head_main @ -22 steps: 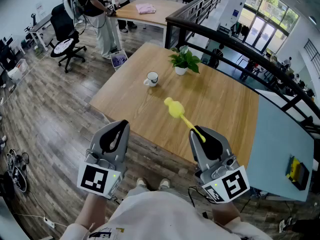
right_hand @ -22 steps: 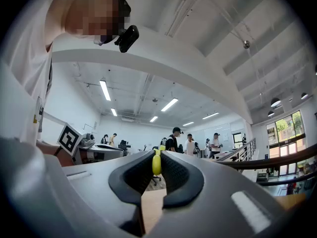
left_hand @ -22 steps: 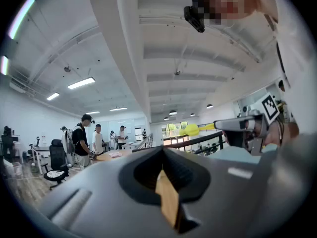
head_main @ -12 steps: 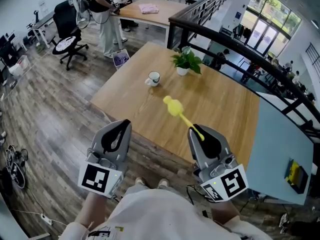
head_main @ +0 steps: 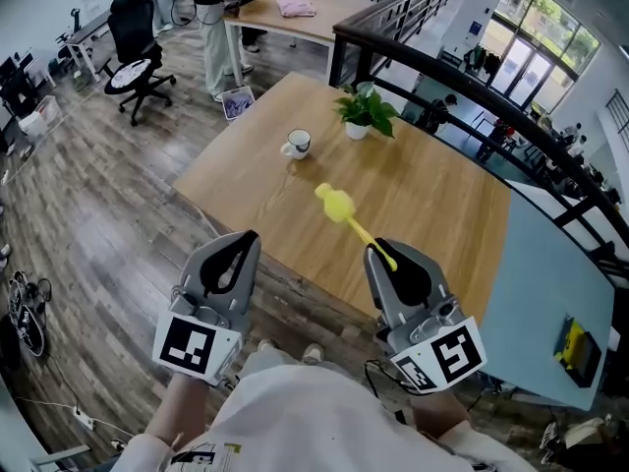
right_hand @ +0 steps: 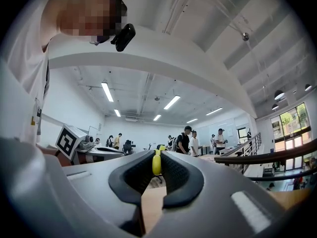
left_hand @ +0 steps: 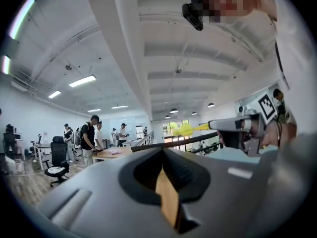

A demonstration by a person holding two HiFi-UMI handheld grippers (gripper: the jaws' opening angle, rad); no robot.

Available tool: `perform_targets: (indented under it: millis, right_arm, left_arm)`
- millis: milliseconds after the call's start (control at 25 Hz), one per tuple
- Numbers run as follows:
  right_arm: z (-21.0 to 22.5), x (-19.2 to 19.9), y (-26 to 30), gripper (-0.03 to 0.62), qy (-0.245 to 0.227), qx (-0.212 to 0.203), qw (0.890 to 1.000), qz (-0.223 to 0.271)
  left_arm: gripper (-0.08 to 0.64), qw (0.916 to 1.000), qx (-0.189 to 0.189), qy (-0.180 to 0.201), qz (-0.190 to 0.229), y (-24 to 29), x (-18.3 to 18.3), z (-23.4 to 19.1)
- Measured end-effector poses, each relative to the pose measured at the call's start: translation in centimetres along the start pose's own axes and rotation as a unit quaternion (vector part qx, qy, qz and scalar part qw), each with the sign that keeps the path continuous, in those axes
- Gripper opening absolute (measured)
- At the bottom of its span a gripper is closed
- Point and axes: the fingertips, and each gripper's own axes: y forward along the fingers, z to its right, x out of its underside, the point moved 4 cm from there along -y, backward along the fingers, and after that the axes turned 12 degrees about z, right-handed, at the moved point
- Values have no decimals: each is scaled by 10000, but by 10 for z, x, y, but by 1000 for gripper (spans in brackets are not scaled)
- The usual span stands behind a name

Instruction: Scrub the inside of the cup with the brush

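A white cup (head_main: 296, 144) with a dark inside stands on the wooden table (head_main: 432, 214), toward its far left side. My right gripper (head_main: 390, 262) is shut on the handle of a yellow brush (head_main: 339, 207); the brush head sticks out over the table's near part, well short of the cup. The right gripper view shows the yellow handle (right_hand: 156, 163) pinched between the pads. My left gripper (head_main: 237, 247) is shut and holds nothing; it hangs before the table's near edge, over the floor. From the left gripper view the brush (left_hand: 184, 129) shows at the right.
A small potted plant (head_main: 363, 113) stands on the table behind the cup. A black railing (head_main: 462, 77) runs behind the table. A pale blue table (head_main: 550, 303) lies to the right. People stand by another table (head_main: 295, 18) at the back left, near office chairs (head_main: 138, 67).
The view has shifted a little: the table and cup sit slightly higher and further left in the picture. Both grippers keep their places and the brush stays gripped.
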Motion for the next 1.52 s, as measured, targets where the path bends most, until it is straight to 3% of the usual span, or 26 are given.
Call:
perform_targets:
  millis: [160,320,640,1080,1520]
  right_arm:
    - [9,-3,-8,34,41,-9,9999,110]
    - [11,-3,-13,34,101,-10,9999,99]
    - [14,13,-4,34,185,-55,9998,-66]
    - [33,45,49,34,87,159,9994,-307]
    - [81,87,157,34,120,410,9981,-436]
  left_arm:
    - [2,9994,-57,76,-319,-2,13,11]
    - [2,9996,-138,-110,-213,-2,10,17]
    - [2,9993,-216,-132,-278,3,20,4]
    - [2,9991,-60,-276,-311,45,56,-51]
    - [2,9981,295,-309,-452,136,95,-139]
